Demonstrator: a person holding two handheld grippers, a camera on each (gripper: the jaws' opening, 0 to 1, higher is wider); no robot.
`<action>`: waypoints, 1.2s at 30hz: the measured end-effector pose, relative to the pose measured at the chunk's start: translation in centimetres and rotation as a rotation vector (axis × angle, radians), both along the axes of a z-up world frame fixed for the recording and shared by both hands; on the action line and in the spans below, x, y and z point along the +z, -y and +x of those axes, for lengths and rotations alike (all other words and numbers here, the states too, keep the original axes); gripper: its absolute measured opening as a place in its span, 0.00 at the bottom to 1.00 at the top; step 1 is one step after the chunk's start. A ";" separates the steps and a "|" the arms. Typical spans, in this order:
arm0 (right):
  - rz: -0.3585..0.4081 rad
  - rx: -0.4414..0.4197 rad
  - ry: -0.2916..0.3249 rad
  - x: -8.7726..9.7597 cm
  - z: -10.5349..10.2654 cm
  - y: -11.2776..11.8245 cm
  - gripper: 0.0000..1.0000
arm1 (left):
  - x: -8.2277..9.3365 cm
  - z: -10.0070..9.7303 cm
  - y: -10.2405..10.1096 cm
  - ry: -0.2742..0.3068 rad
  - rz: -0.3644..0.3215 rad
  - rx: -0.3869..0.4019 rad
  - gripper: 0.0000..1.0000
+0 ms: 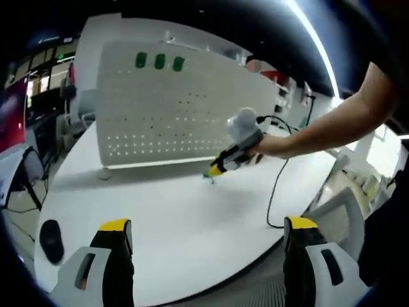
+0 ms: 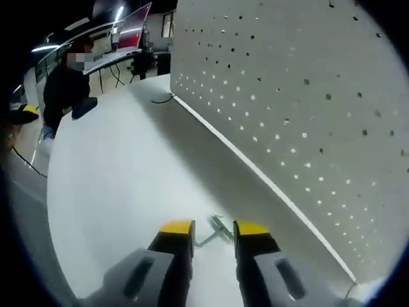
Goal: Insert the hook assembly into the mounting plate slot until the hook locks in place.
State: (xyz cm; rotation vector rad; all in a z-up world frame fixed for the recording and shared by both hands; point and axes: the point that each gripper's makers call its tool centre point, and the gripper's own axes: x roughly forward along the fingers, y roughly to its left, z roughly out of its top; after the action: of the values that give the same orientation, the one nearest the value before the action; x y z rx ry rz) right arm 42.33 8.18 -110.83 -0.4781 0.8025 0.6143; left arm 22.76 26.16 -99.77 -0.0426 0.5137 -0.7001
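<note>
Right gripper [image 2: 213, 238] is reaching low over the white table [image 2: 115, 192], its yellow-tipped jaws standing a little apart and gripping nothing, with the small metal hook assembly [image 2: 216, 231] lying on the tabletop just ahead of them, in line with the gap. Its wire body seems to be running slantwise across that gap, though it is too small and half covered by the tips for me to be sure of its long axis. Off to the tool's right, the perforated mounting plate [image 2: 307, 96] is standing upright on the table, near the hook. From the other view, the same tool [image 1: 231, 158] is showing at the end of the person's forearm [image 1: 319, 128], near the plate's foot. Left gripper [image 1: 208, 240] is hanging back at the table's near edge, wide open and empty, so the right one looks far nearer the hook.
</note>
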 end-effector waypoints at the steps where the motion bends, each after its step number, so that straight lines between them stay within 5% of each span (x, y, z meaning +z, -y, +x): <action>1: -0.015 0.027 -0.009 -0.2 0.0 -0.2 0.17 | 0.0 0.0 0.0 -0.001 -0.002 0.001 1.00; 10: -0.223 0.246 -0.082 -2.6 0.8 -0.7 0.08 | -0.2 0.1 -0.2 -0.004 0.010 0.013 0.99; 23: -0.221 0.234 -0.111 -3.1 0.7 -0.7 0.00 | -0.2 0.2 -0.3 -0.009 0.004 0.020 1.00; 30: -0.146 0.131 -0.025 -1.1 1.3 -0.3 0.00 | -1.0 0.3 -0.6 -0.040 0.034 0.032 0.99; 36: 0.056 -0.043 0.070 3.7 2.0 -0.6 0.00 | -0.7 1.0 -0.8 -0.092 -0.005 0.066 1.00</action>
State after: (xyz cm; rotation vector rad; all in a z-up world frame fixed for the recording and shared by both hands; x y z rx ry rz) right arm 44.38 8.79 -107.17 -0.4275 0.7251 0.5755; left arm 23.77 26.99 -100.51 -0.0966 0.5962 -0.6365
